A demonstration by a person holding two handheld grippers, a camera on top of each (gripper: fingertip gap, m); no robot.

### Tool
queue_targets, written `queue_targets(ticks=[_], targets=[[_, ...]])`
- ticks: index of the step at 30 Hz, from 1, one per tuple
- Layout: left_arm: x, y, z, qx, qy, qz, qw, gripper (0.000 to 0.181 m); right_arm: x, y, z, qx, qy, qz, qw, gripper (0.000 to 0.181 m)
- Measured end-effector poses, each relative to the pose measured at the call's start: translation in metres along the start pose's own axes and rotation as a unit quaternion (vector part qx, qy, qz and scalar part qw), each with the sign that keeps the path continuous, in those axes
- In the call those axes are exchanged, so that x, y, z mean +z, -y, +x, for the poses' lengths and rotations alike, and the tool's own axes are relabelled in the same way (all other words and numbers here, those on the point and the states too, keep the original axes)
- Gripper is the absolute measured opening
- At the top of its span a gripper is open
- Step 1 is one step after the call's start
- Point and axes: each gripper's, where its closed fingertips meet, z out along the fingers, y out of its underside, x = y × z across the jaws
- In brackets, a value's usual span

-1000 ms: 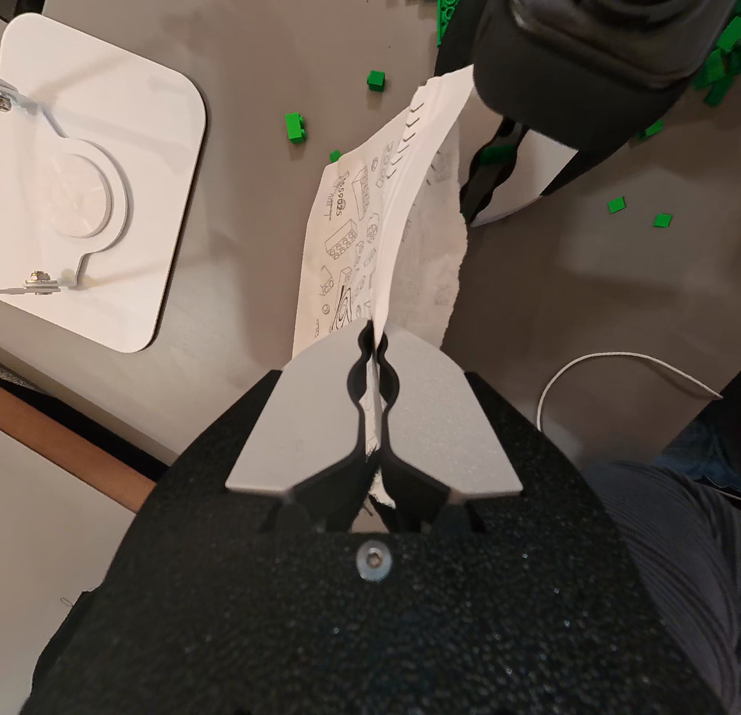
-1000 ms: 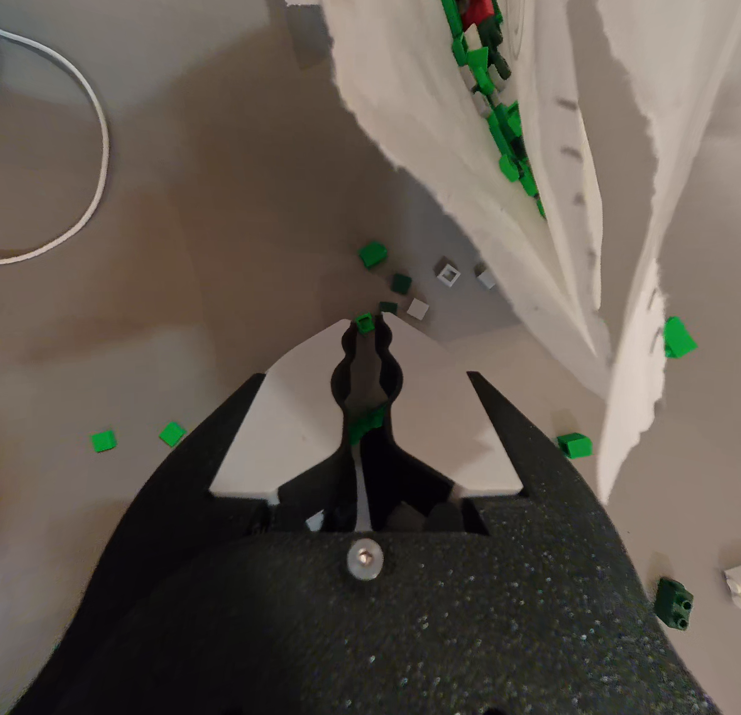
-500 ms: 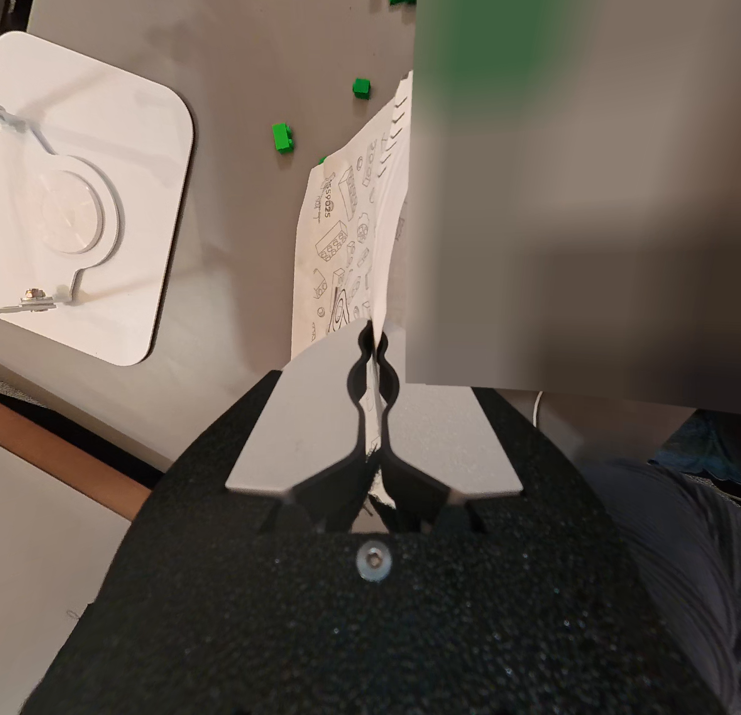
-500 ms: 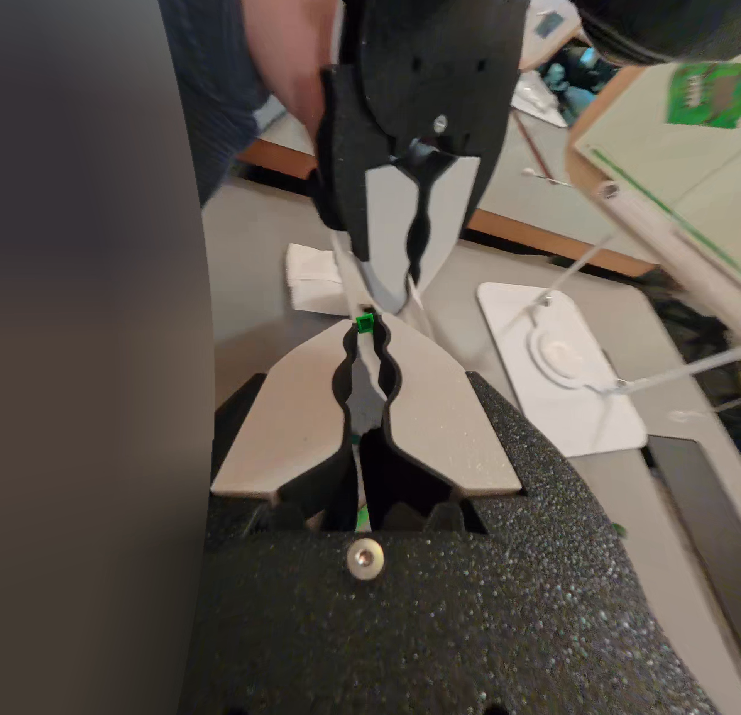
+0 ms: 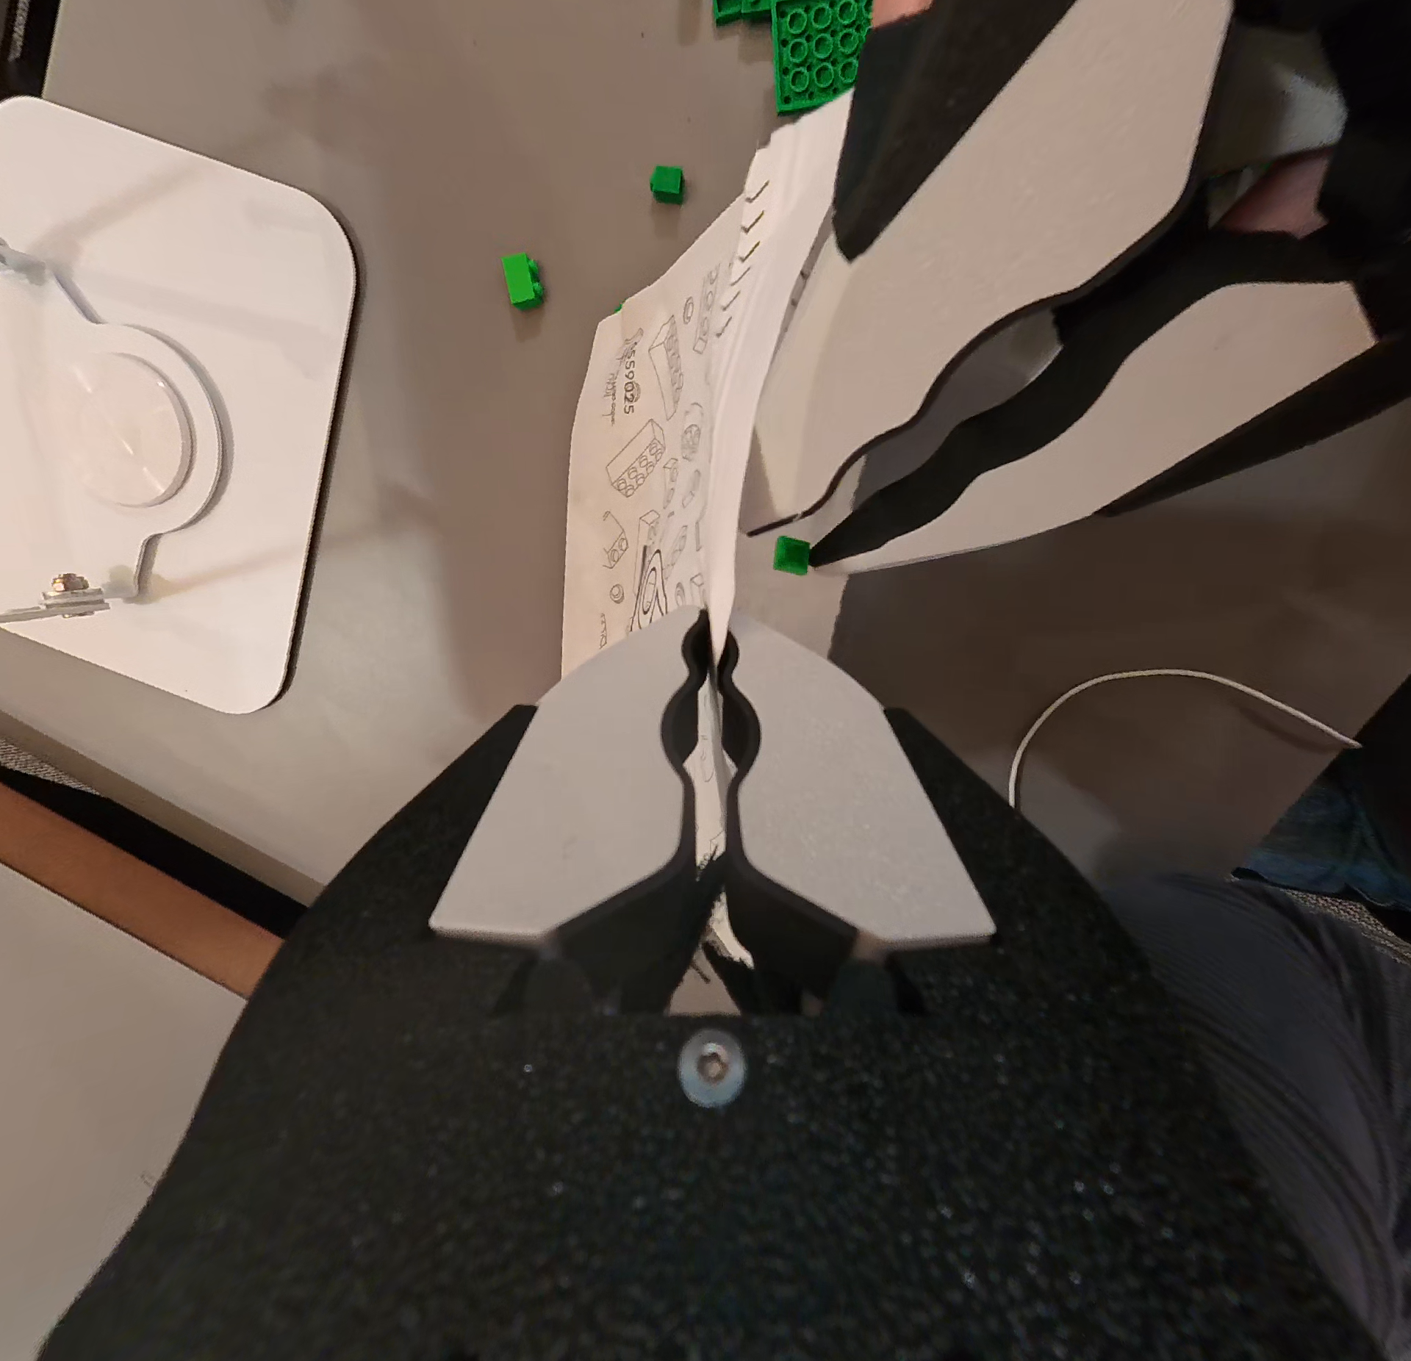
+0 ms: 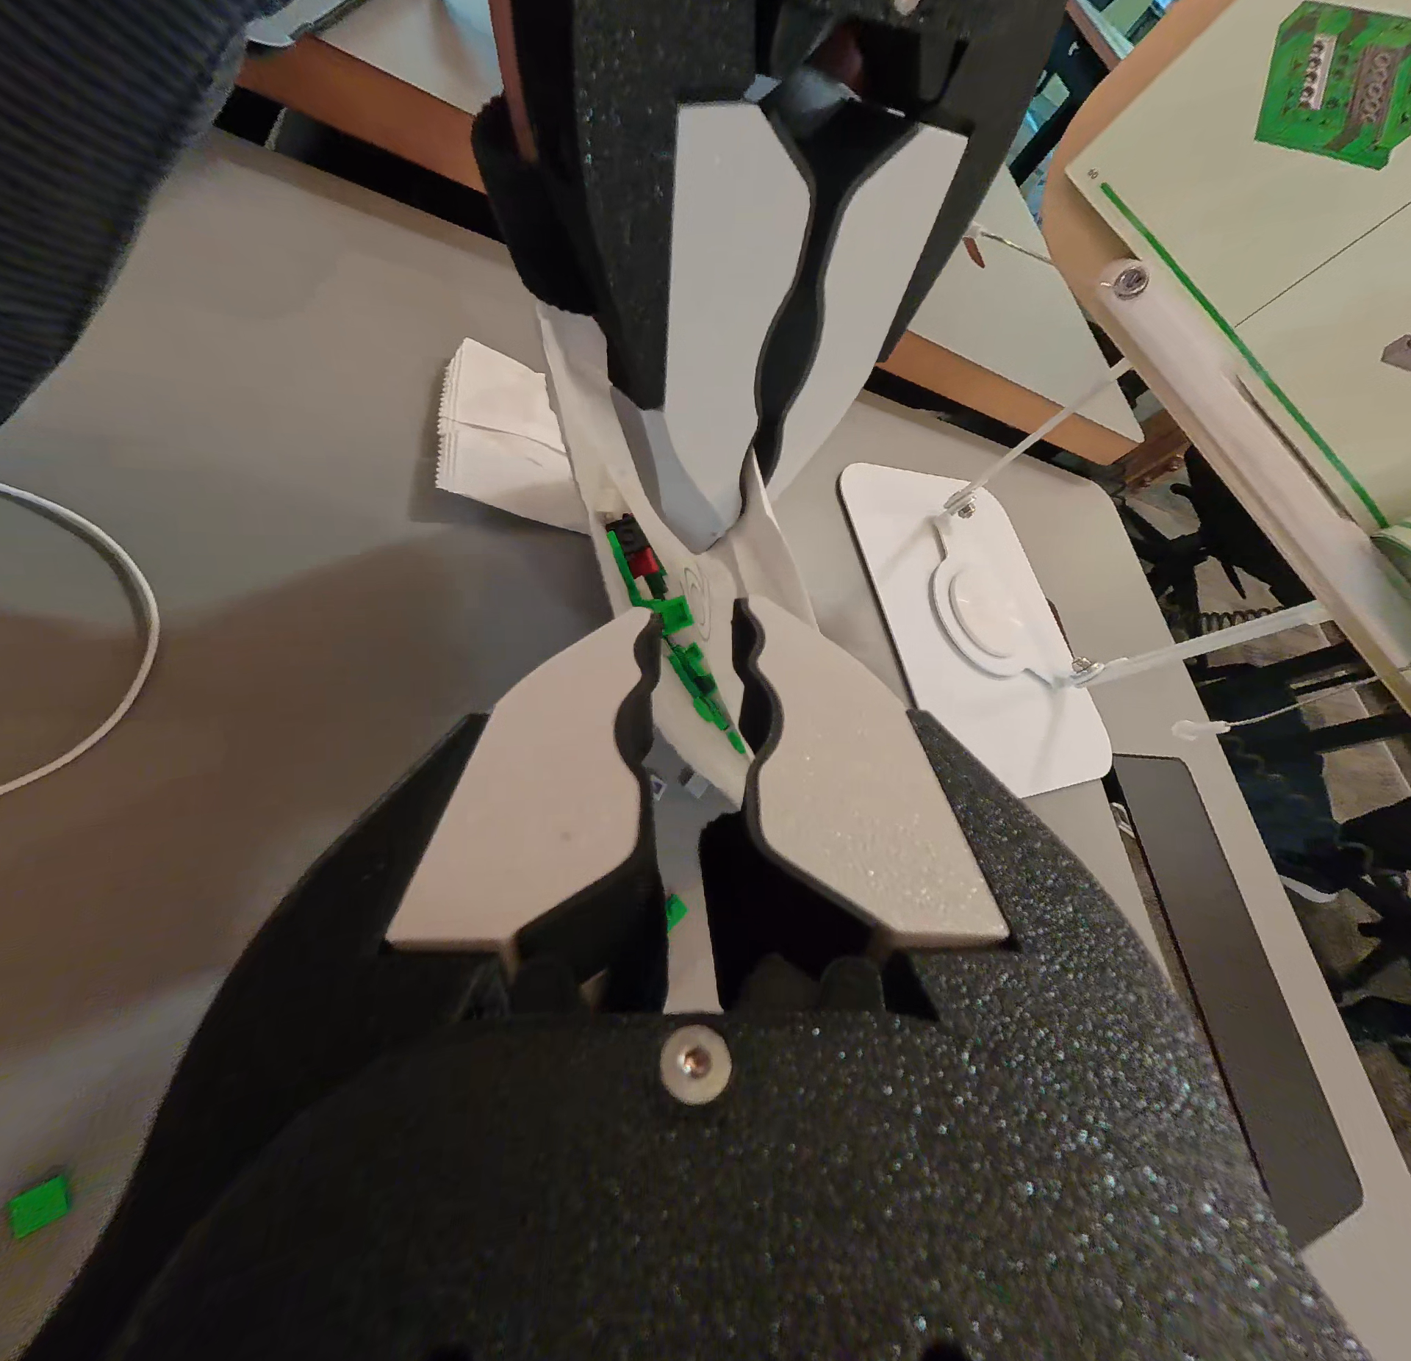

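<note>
My left gripper (image 5: pixel 710 626) is shut on the edge of a white paper bag (image 5: pixel 657 439) printed with brick drawings and holds it up above the grey table. In the right wrist view the left gripper (image 6: pixel 729 526) hangs from above, pinching the bag (image 6: pixel 718 744), whose open mouth shows several green bricks (image 6: pixel 699 683), a red one (image 6: pixel 645 561) and a black one. My right gripper (image 6: pixel 695 622) has its jaws apart at the bag's mouth. A small green brick (image 6: pixel 676 613) sits by its left fingertip; it also shows in the left wrist view (image 5: pixel 790 555) at the right gripper's (image 5: pixel 794 534) tip.
A white stand base (image 5: pixel 153 408) lies at the left, and shows in the right wrist view (image 6: pixel 977 637). Loose green bricks (image 5: pixel 521 281) and green plates (image 5: pixel 817 34) lie beyond. A second flat paper bag (image 6: pixel 496 423), a white cable (image 6: pixel 114 637) and a propped booklet (image 6: pixel 1260 217) are nearby. My two grippers' fingertips are within a few centimetres of each other.
My right gripper swung up from the table to face the bag's mouth and opened its jaws, which were shut on the small green brick. My left gripper kept hold of the bag.
</note>
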Motion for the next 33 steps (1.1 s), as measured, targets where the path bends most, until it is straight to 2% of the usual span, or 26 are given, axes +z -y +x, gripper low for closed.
queue_targets(ticks=[8,11,13,16,19,24,33], targets=[[0.001,0.000,0.000,-0.001,-0.001,-0.001,1.000,0.000,-0.003,-0.001,0.002,-0.013,-0.004,-0.008,1.000,0.021],[0.001,-0.002,-0.004,-0.008,0.006,-0.004,1.000,0.000,-0.012,-0.006,0.003,-0.018,0.012,-0.026,0.999,0.016],[0.001,-0.005,-0.008,-0.021,0.014,-0.008,1.000,0.000,-0.022,-0.013,0.000,-0.011,0.047,-0.044,0.998,0.011],[-0.001,-0.009,-0.014,-0.035,0.022,-0.009,0.999,0.000,-0.031,-0.041,-0.023,0.015,0.149,-0.113,0.982,0.011],[-0.002,-0.011,-0.015,-0.040,0.023,-0.005,0.999,0.000,-0.018,-0.071,-0.030,0.016,0.168,-0.162,0.972,0.011],[-0.002,-0.012,-0.015,-0.036,0.024,-0.007,0.999,0.000,0.006,-0.098,-0.043,0.062,0.201,-0.185,0.960,0.017],[-0.003,-0.011,-0.015,-0.035,0.023,-0.002,0.999,0.000,0.016,-0.107,-0.043,0.111,0.208,-0.172,0.957,0.016]])
